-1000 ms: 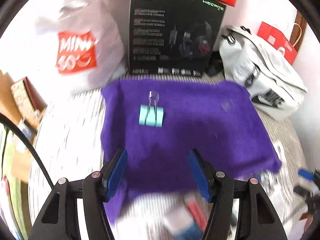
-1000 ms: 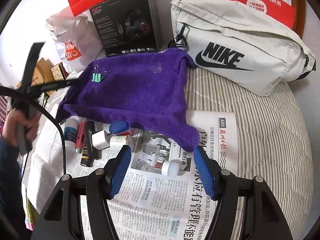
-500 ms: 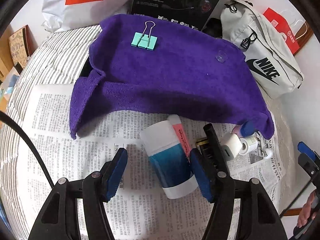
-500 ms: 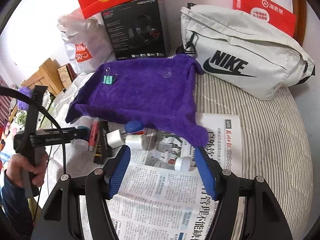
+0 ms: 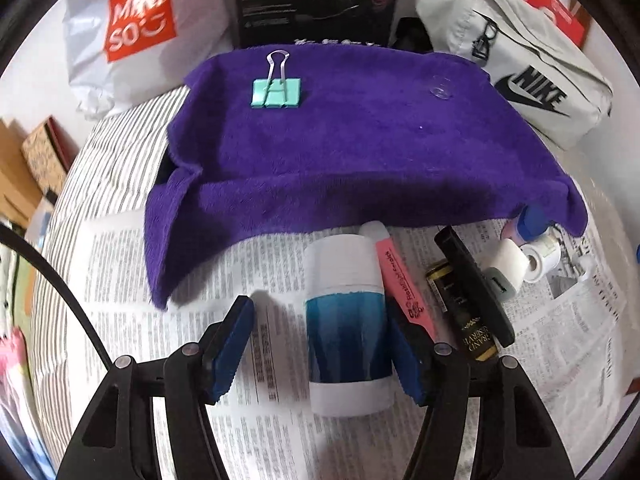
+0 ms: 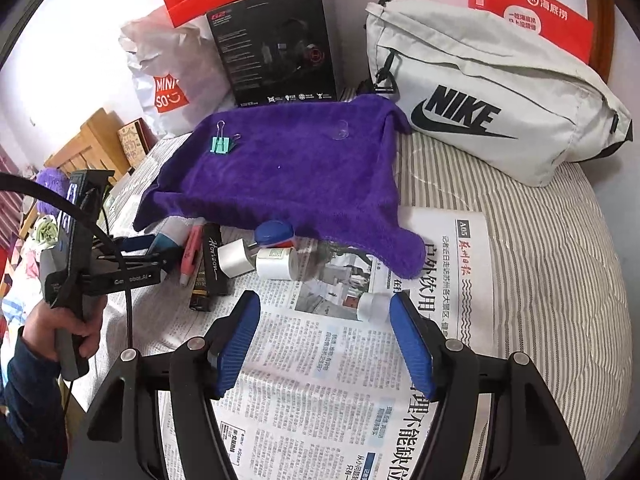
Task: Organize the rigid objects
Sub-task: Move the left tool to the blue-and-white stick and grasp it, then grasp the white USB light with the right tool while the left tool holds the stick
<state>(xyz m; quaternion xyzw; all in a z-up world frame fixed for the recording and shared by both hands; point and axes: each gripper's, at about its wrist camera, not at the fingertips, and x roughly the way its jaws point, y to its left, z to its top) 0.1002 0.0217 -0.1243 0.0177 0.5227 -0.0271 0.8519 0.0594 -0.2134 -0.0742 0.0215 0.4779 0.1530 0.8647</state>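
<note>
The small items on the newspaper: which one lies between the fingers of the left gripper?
The blue-and-white tube lies between the left gripper's fingers; the pink marker and black box lie outside them.

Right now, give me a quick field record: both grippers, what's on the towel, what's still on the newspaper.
left gripper: jaws just closing around blue-and-white bottle, left pad not yet touching
right gripper: open, empty
purple towel: green binder clip, clear suction cup
newspaper: bottle, pink highlighter, black box, white charger plug, small white cap
</note>
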